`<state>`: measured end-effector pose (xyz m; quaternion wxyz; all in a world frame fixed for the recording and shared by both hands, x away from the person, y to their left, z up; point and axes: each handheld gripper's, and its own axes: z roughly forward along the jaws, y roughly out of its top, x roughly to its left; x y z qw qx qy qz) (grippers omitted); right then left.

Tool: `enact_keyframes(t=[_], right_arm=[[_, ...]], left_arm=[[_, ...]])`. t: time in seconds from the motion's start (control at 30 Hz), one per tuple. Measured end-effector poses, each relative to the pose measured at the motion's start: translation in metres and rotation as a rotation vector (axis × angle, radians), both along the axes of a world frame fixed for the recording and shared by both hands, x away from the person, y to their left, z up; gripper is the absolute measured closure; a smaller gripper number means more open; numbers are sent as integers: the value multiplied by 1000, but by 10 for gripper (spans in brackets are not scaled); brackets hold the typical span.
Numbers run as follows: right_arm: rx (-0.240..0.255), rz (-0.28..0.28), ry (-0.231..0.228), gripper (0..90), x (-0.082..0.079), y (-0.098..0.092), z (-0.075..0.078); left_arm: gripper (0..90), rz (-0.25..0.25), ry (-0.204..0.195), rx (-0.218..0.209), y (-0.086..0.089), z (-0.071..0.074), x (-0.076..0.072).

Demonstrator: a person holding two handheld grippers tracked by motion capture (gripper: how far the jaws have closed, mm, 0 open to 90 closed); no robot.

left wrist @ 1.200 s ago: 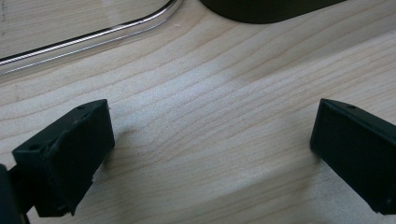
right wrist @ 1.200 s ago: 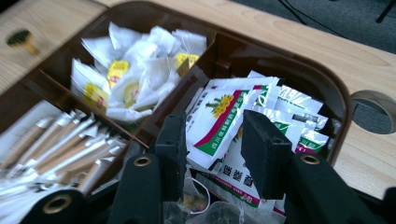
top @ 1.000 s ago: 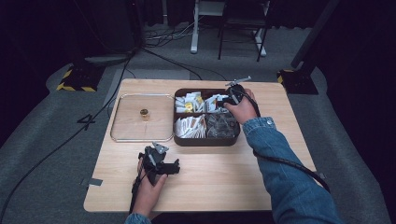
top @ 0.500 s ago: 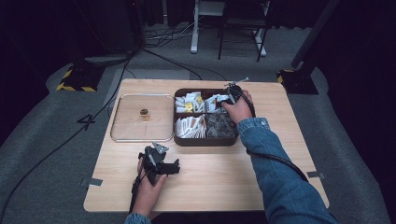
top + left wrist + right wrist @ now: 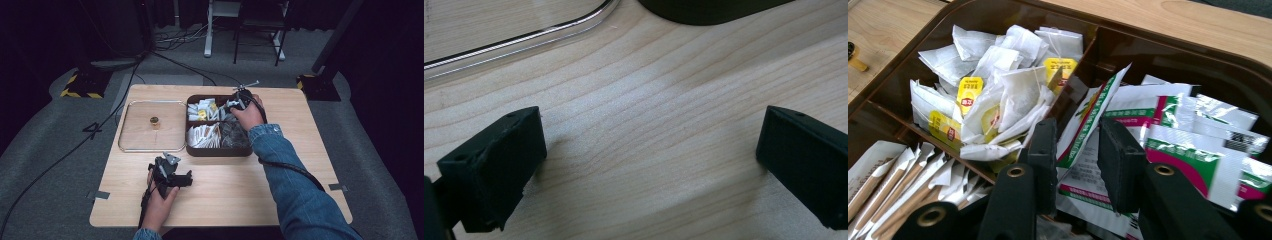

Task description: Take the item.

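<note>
Nearest us, the left gripper (image 5: 170, 172) rests on the table (image 5: 235, 185) in front of the brown tray (image 5: 220, 150), jaws spread wide on bare wood. We count one tray with four compartments and one clear lid (image 5: 150, 125) left of it. Nothing has visibly moved since earlier. Farther off, the right gripper (image 5: 1075, 150) reaches into the tray's back-right compartment, jaws narrowly apart around one green-and-white sachet (image 5: 1088, 120), not clamped.

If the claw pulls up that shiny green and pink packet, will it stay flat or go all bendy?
Probably bendy: the green and pink packet standing between the right gripper jaws already curves along its edge. It looks thin and flat, so likely light. Its glossy surface could slip, and neighbouring packets lying against it may shift.
</note>
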<state>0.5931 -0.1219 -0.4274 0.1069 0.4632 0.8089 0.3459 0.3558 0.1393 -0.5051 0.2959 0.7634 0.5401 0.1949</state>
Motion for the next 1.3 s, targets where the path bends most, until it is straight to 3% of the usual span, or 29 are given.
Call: enact_keyframes(t=[0.27,0.5,0.7,0.97,1.3], right_arm=[[-17,8,8,683,3,14,-9],[-16,-28,27,852,5,16,-11],[-3,-41,5,866,2,12,-7],[28,-23,-17,868,-2,3,9],[115,34,-45,868,-17,-13,39]], left_arm=[[0,1,-1,-1,0,0,0],[0,1,-1,-1,0,0,0],[0,1,0,1,0,0,0],[0,3,-1,-3,0,0,0],[0,2,0,-2,0,0,0]])
